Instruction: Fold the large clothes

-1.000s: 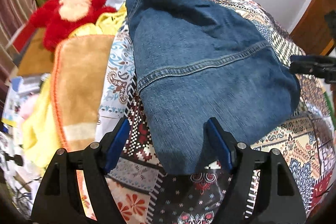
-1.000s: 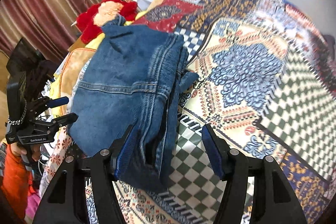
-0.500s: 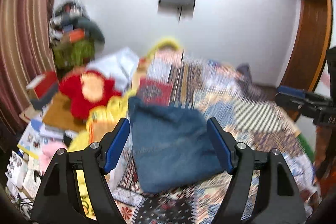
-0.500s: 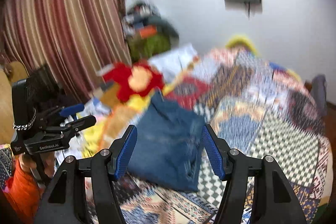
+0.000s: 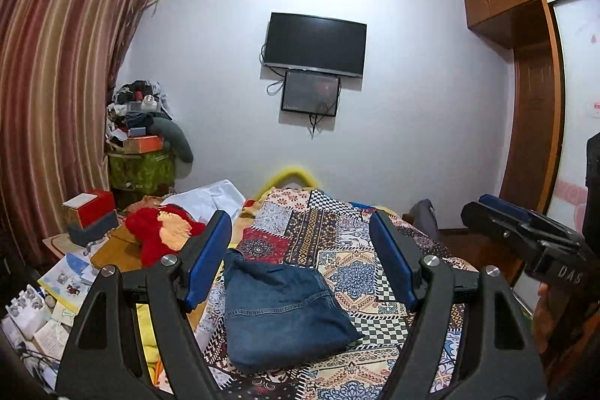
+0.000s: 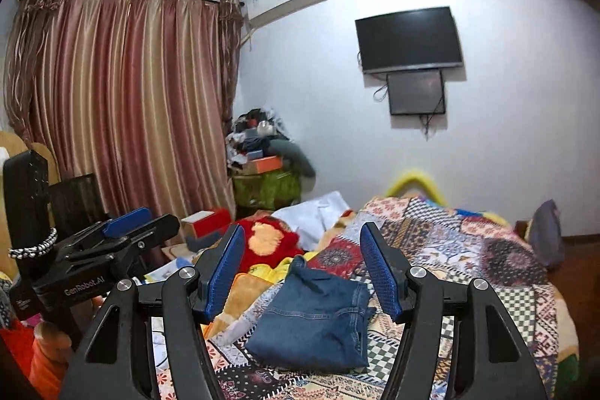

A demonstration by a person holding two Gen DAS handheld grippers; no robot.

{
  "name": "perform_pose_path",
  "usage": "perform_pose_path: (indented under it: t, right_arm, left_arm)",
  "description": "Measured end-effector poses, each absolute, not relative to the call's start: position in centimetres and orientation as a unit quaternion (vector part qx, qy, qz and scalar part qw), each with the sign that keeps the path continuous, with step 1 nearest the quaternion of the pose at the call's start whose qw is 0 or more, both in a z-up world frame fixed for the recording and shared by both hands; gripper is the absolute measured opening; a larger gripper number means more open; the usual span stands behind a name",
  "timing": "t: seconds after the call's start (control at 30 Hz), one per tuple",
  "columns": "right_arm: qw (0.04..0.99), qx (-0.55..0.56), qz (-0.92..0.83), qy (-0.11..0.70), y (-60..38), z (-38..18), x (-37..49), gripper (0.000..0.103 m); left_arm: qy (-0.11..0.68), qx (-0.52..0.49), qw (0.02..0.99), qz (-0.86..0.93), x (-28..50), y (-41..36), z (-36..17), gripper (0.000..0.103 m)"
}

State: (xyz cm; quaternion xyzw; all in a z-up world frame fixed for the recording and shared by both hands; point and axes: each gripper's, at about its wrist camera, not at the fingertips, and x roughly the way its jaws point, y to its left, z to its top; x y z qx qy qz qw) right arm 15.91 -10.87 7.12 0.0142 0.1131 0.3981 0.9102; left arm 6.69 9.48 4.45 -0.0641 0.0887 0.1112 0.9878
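Note:
A folded pair of blue jeans point(image 5: 281, 310) lies on the patchwork bedspread point(image 5: 360, 272) near the bed's front left; it also shows in the right wrist view point(image 6: 318, 317). My left gripper point(image 5: 300, 257) is open and empty, held well above and back from the jeans. My right gripper point(image 6: 300, 268) is open and empty too, also raised away from the jeans. The right gripper shows at the right of the left wrist view point(image 5: 525, 235). The left gripper shows at the left of the right wrist view point(image 6: 112, 242).
A red plush toy point(image 5: 161, 231), yellow and orange cloths point(image 6: 240, 291) and papers point(image 5: 63, 276) lie left of the bed. A cluttered green stand point(image 5: 140, 167) stands in the corner by the striped curtain point(image 6: 123, 107). A TV point(image 5: 315, 44) hangs on the wall. A wooden wardrobe point(image 5: 532, 100) is at right.
Both grippers have lifted up and pulled back from the folded jeans, tilting from looking down at the bed to looking across the room. The jeans stay lying on the bedspread.

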Motion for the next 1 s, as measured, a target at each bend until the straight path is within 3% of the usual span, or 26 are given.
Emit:
perform_pose_path:
  t: [0.13,0.2,0.27,0.33,1.0]
  right_arm:
    - [0.92,-0.004,0.376,0.107,-11.2,6.9,13.9,0.066]
    - [0.924,-0.007,0.368,0.107,-11.4,6.8,13.3,0.085]
    - [0.928,-0.007,0.356,0.105,-11.5,6.6,12.7,0.097]
    - [0.933,-0.003,0.345,0.1,-11.8,6.4,12.5,0.102]
    - [0.935,0.01,0.331,0.124,-12.3,6.3,13.5,0.103]
  left_arm:
    - [0.085,-0.058,0.987,0.123,5.6,8.8,4.0,0.093]
    - [0.088,-0.056,0.986,0.128,5.5,8.6,3.7,0.102]
    - [0.089,-0.056,0.986,0.13,5.2,8.4,3.6,0.102]
    - [0.093,-0.061,0.985,0.129,5.1,8.3,3.5,0.102]
    - [0.102,-0.064,0.984,0.128,5.4,8.1,2.6,0.103]
